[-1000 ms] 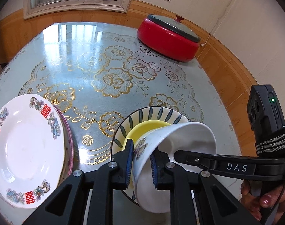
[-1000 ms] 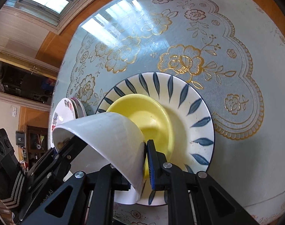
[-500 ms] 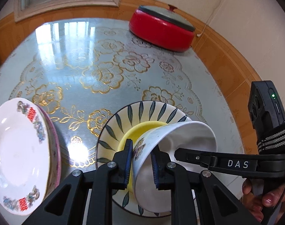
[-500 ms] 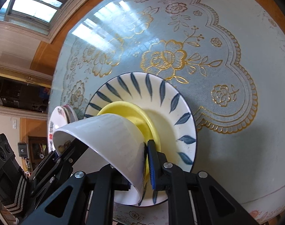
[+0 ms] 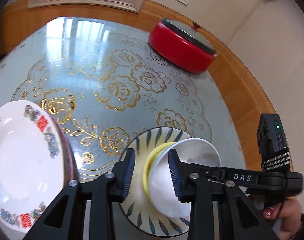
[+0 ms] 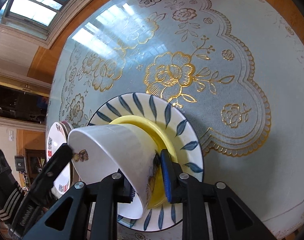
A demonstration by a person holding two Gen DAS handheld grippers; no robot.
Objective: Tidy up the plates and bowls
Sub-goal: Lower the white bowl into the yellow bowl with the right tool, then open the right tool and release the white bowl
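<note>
**White bowl tipped over the yellow bowl on the striped plate**

Left wrist view: left gripper (image 5: 152, 173) has its jaws spread apart. The blue pads stand on either side of the white bowl's (image 5: 184, 168) wall and the yellow bowl's (image 5: 150, 167) rim; whether either pad touches is unclear. The white bowl lies tilted, mouth turned toward the right, with its base down in the yellow bowl. Both sit on the striped plate (image 5: 152, 140), white with dark blue leaf strokes, flat on the table (image 5: 104, 70). At the left, a white plate (image 5: 21, 160) with red characters and flower motifs leans over a pink-edged plate just beneath it. A red pot (image 5: 182, 50) with a grey lid sits at the far edge near the wall. The right gripper enters from the right, one finger reaching into the white bowl's mouth; a hand (image 5: 280, 218) with painted nails holds its handle.

Right wrist view: right gripper (image 6: 148, 178) is opened a little, with the white bowl's (image 6: 112, 156) wall between its fingers. The near pad (image 6: 166, 176) stands just off the outer wall; the other finger is inside, mostly hidden. No firm pinch is visible. This view alone shows a small teddy-bear print on the bowl's outside, and a finger of the left gripper against the rim there. The yellow bowl (image 6: 148, 126) shows as a ring around the white bowl's base, centred on the striped plate (image 6: 172, 120). The stacked plates (image 6: 51, 146) peek out behind, at the left.
</note>
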